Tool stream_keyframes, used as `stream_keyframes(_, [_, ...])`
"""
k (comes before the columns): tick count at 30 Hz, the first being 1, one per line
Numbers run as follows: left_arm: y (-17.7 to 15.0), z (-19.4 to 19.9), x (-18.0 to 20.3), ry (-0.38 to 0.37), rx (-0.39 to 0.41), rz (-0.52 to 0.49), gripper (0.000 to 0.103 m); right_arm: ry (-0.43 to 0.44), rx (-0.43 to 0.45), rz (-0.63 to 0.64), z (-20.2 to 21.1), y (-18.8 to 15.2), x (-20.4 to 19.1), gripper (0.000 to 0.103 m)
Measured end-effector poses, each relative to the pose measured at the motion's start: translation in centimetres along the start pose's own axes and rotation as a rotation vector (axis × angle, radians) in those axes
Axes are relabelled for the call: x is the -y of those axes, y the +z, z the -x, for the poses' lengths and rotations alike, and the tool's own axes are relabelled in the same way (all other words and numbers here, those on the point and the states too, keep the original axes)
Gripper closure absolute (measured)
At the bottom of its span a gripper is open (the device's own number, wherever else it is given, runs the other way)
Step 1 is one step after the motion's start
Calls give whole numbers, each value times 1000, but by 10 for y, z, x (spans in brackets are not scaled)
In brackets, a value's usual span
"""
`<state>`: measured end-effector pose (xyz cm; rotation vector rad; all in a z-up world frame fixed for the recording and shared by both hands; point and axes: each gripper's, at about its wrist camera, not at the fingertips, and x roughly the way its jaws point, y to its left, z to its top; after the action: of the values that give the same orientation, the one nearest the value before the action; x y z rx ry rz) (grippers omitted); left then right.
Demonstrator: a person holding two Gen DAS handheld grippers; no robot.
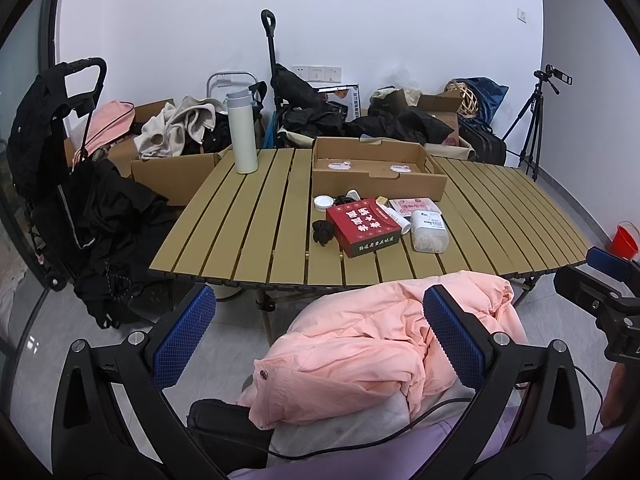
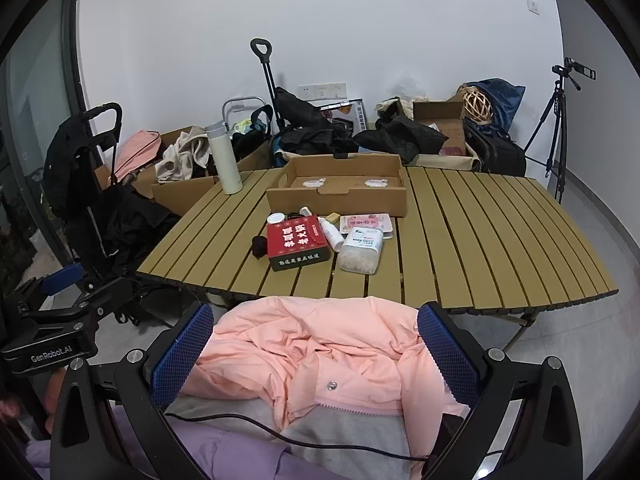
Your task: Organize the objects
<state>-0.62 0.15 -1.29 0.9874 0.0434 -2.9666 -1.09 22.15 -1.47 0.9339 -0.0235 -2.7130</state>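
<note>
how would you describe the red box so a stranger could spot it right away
Look at the slatted table, at the small cluster in front of the open cardboard tray. The red box lies flat at the cluster's left; it alone is red with large white characters.

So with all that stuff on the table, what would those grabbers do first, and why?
Probably reach the right gripper forward to the clear jar: both grippers are open and empty, the left gripper too, and the cardboard box stands open behind it.

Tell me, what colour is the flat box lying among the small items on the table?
The box is red on top with white characters, dark along its side; clearest in the right wrist view.
</note>
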Motion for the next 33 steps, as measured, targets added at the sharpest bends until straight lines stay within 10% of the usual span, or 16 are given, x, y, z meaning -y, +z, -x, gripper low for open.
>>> stream_keyframes(33, [-3,-3,-2,3,-15,2,0,5,-18,-3,-5,-2,1,0])
